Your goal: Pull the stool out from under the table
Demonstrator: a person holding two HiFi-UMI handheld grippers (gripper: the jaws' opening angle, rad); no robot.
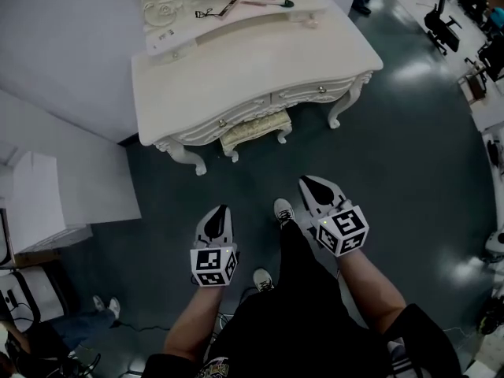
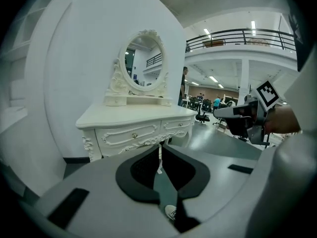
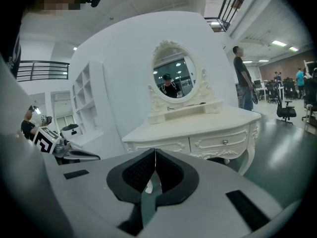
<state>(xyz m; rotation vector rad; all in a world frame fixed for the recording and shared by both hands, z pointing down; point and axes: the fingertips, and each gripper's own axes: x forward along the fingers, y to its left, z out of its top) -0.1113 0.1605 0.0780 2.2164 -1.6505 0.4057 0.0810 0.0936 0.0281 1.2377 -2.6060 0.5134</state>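
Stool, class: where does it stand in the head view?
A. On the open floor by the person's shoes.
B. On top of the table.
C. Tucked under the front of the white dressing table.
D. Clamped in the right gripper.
C: the stool sits beneath the drawer front of the table, only its cushioned edge and front legs showing, well away from the person's shoes.

Open floor before stool under table.
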